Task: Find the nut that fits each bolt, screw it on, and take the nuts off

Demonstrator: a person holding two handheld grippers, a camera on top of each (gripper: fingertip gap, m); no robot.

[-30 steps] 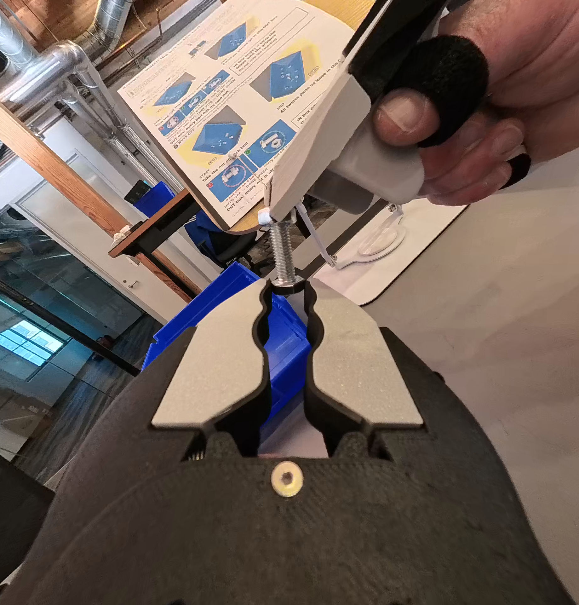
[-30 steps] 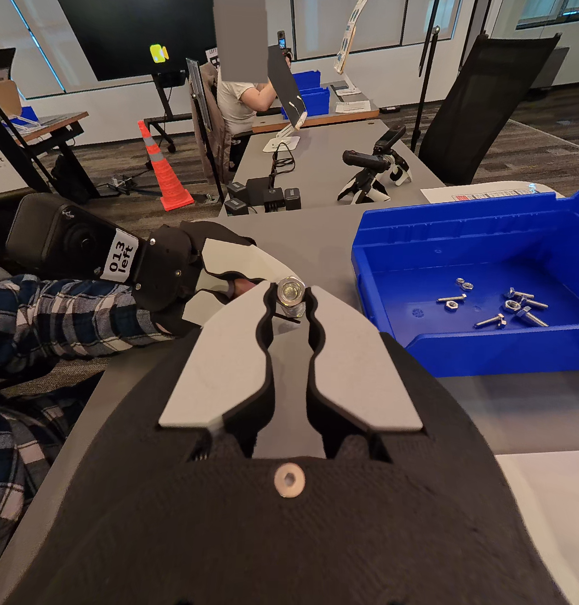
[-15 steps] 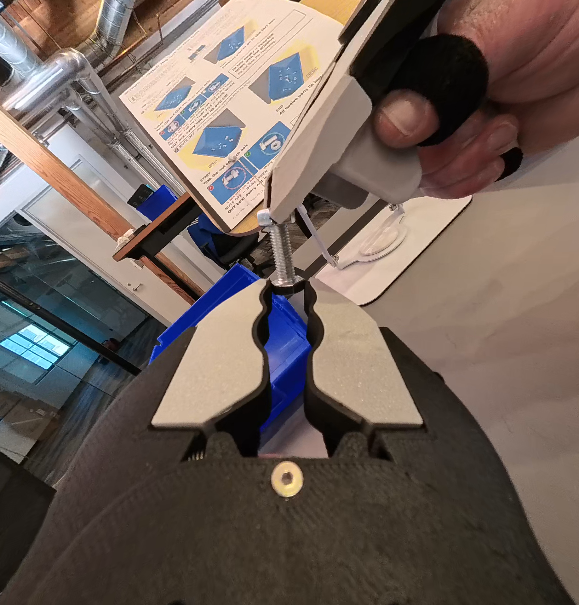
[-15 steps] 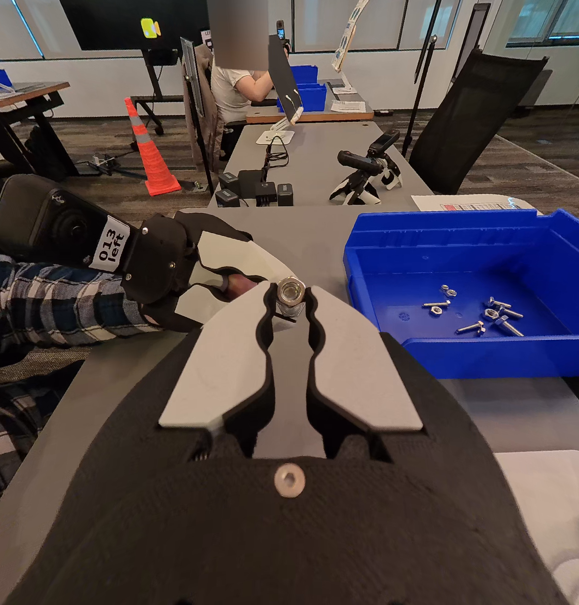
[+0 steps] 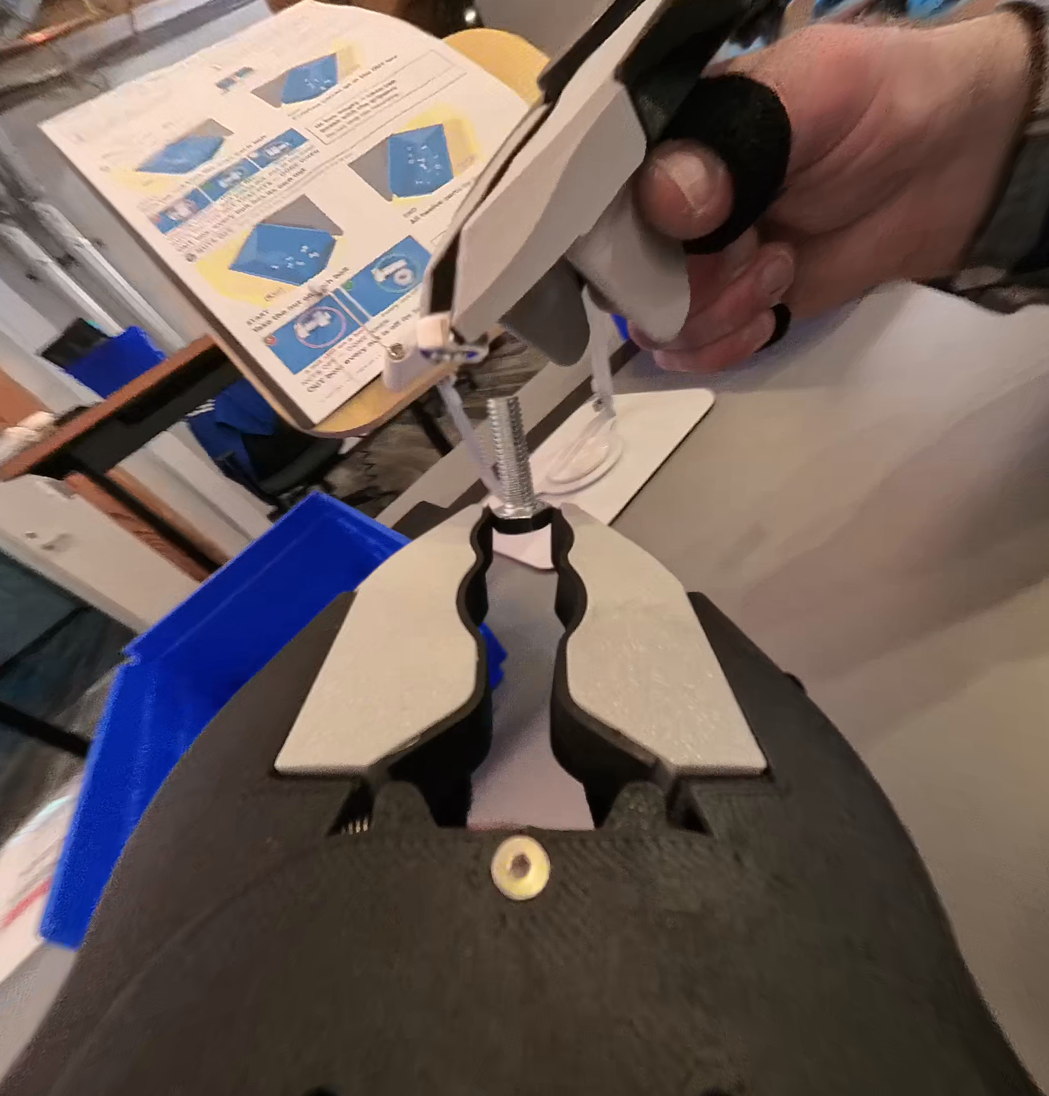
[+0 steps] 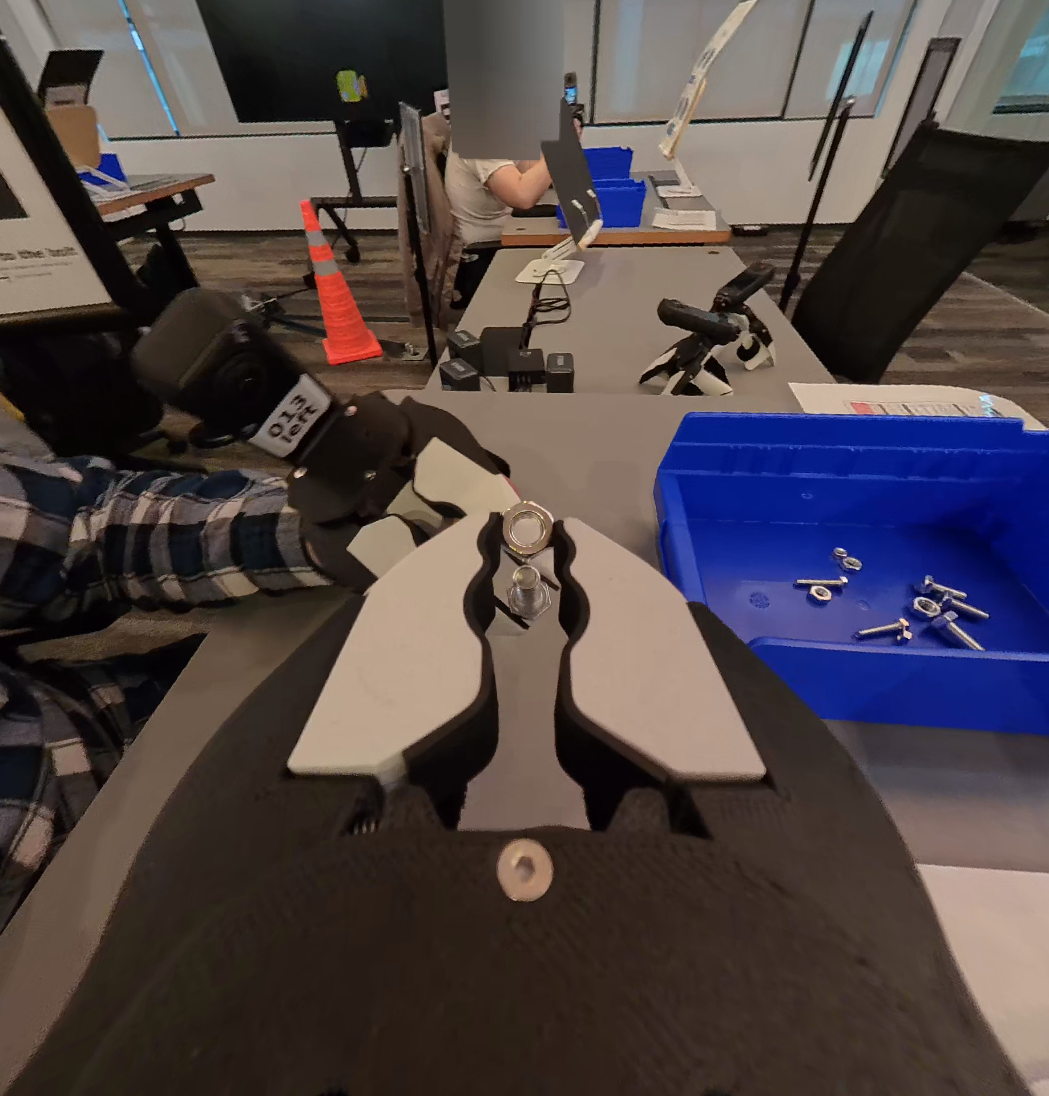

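Note:
My left gripper (image 5: 517, 522) is shut on the hex head of a silver bolt (image 5: 510, 456). The threaded shaft points up toward my right gripper (image 5: 451, 338), and its end is bare. In the right wrist view my right gripper (image 6: 528, 534) is shut on a silver hex nut (image 6: 528, 528) at its fingertips. The bolt (image 6: 527, 593) shows end-on just below the nut, through the gap between my fingers, apart from it. The left gripper's fingers (image 6: 451, 480) reach in from the left, their tips hidden behind my right finger.
A blue bin (image 6: 866, 670) with several small bolts and nuts (image 6: 890, 599) stands on the grey table at the right; it also shows in the left wrist view (image 5: 214, 652). An instruction sheet (image 5: 273, 196) stands on a white-based holder (image 5: 629, 439). A second table behind carries batteries and another gripper (image 6: 706, 350). There is about 5 centimeters between the tips of the two grippers.
The nut sat on the bolt's threaded end in the earlier frames; now it is off the bolt. The two grippers have drawn apart, each keeping its hold.

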